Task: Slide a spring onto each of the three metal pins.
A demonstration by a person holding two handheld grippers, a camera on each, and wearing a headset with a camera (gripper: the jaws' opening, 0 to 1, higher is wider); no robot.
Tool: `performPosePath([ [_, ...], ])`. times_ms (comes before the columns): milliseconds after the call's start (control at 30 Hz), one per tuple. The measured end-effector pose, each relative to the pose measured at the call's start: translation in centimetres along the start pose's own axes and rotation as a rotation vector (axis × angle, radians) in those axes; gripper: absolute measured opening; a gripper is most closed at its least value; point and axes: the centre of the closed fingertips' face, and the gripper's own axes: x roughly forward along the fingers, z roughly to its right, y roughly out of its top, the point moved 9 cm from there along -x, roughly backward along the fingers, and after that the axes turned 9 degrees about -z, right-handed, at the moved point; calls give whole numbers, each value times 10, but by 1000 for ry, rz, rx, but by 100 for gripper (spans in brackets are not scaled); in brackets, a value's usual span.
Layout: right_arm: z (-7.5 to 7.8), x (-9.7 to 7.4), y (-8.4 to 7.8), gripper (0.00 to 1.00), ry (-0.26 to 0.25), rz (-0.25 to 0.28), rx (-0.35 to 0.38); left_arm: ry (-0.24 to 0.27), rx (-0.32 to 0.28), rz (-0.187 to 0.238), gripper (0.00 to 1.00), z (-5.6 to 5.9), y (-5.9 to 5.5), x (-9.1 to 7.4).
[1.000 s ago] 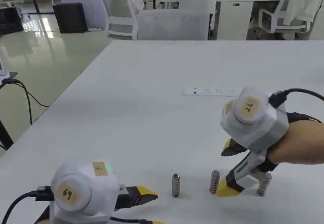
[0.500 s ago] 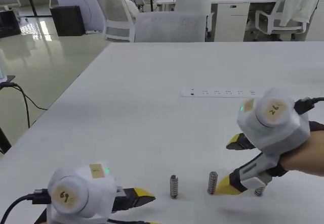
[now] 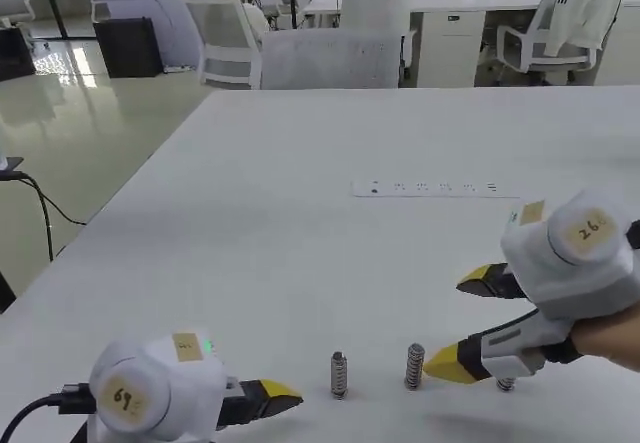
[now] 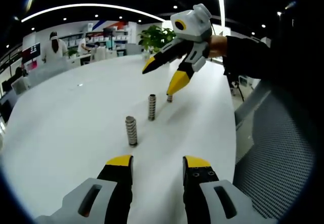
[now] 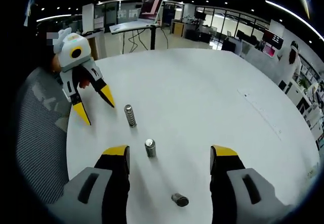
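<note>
While the yellow-tipped left tool (image 4: 158, 160) and right tool (image 5: 169, 149) gape empty, small grey steel coil springs (image 5: 130, 115) ahead look light, slippery; pinch mid-coil.

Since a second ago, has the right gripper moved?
Yes: the right gripper has drawn back to the right, its body now past the right end of the power strip.

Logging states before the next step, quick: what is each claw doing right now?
Left claw: open, holding nothing.
Right claw: open wide, holding nothing.
</note>
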Motion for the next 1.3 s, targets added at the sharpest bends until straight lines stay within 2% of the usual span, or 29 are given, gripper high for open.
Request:
performPosePath([
  [100,1,-3,1,63,-2,34,16,2,-1,2,33,0,0,0],
  [667,-1,-13,-13,64,-31,93,62,6,1,8,33,-1,2,-1],
  [1133,-5,-20,-26,65,-39,115,85,11,-7,18,33,-2,2,-2],
  [1300,-9,-22,-37,66,-40,107,90,13,-12,24,33,-3,2,-2],
])
